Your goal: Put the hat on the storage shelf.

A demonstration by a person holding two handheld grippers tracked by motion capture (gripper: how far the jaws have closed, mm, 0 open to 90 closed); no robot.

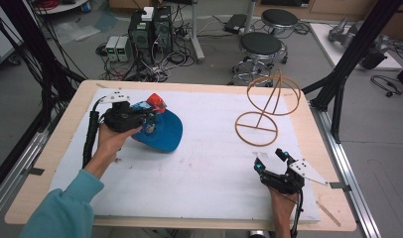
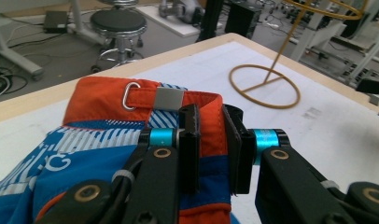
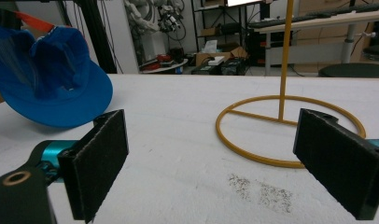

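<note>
A blue cap (image 1: 165,131) with an orange back band is tilted over the left half of the white mat, its brim pointing toward the middle. My left gripper (image 1: 140,116) is shut on that band; in the left gripper view the cap (image 2: 103,149) lies under the jaws and the left gripper (image 2: 211,116) pinches the orange fabric beside a metal buckle. A yellow wire stand (image 1: 269,106) with a ring base and a tilted top hoop stands at the right rear. My right gripper (image 1: 271,158) rests near the front right, open, and in its own view the right gripper (image 3: 215,154) faces the stand (image 3: 285,126) and the cap (image 3: 52,88).
The white mat (image 1: 209,168) covers a wooden table (image 1: 50,163). Black frame posts (image 1: 348,54) rise at the right rear and along the left side. Two stools (image 1: 261,47) and computer boxes (image 1: 150,29) with cables stand on the floor beyond the far edge.
</note>
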